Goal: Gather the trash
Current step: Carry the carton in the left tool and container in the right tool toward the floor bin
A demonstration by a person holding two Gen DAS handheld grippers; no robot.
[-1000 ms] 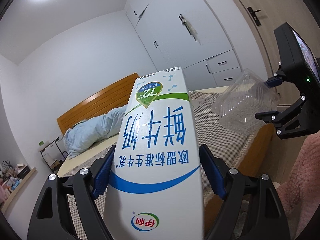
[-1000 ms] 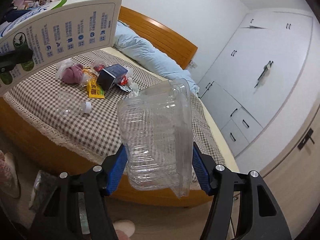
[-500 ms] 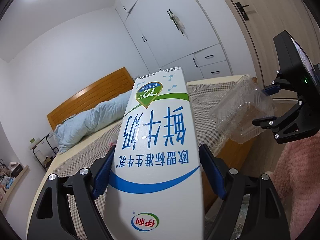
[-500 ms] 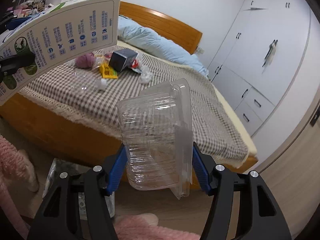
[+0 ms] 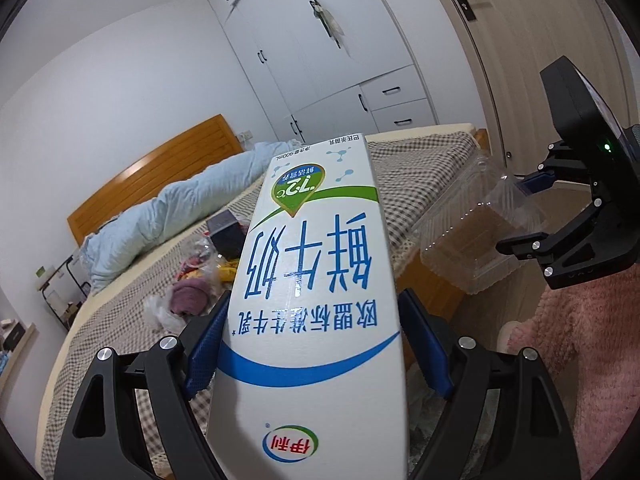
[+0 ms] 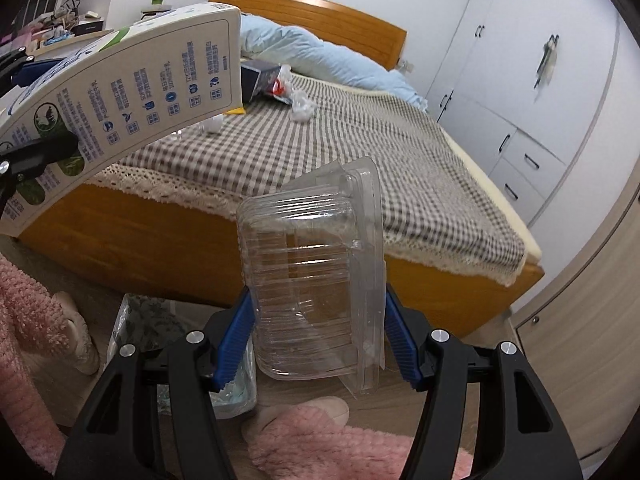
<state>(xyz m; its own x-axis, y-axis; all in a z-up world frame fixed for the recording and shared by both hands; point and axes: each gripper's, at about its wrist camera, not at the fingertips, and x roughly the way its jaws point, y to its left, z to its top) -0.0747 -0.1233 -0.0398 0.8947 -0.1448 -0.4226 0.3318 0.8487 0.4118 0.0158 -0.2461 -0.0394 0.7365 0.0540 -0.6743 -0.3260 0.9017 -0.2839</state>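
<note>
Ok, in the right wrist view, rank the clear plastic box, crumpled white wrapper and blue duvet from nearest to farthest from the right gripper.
1. Clear plastic box: between the right gripper fingers.
2. Crumpled white wrapper: mid-bed, on the checked cover.
3. Blue duvet: by the headboard.

Bed frame [image 6: 168, 256] blocks ahead, bagged bin [image 6: 140, 320] below, open floor [image 6: 472, 344] rightward

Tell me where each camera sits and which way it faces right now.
Left wrist: on the left gripper, facing the bed and wardrobe past its milk carton; right gripper and pink sleeve at right.
Right wrist: on the right gripper, tilted down at bed edge and floor past its clear clamshell; pink slippers below.
Shared: bed, carton, clamshell.
</note>
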